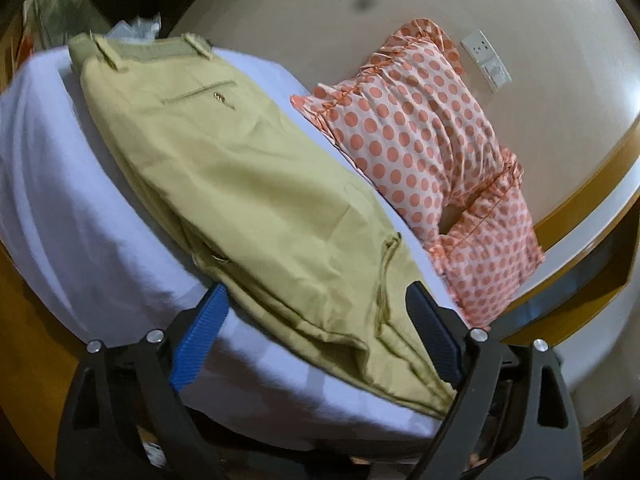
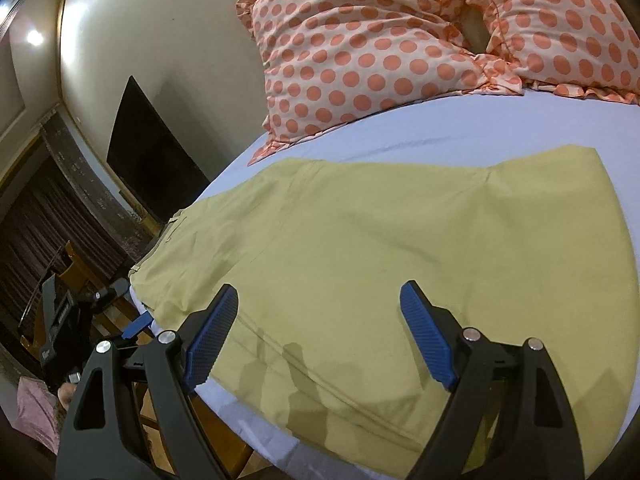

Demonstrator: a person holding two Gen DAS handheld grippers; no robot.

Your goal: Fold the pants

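Note:
Khaki pants lie folded lengthwise on the white bed sheet, waistband with belt loops at the far end. My left gripper is open, its blue pads on either side of the near end of the pants, holding nothing. In the right wrist view the pants spread flat across the sheet. My right gripper is open above the near edge of the fabric, empty. The left gripper shows at the left edge of the bed in this view.
Two orange polka-dot pillows lie along the head of the bed, close to the pants. A wooden headboard and wall with a socket stand behind. A dark panel and wooden furniture are left of the bed.

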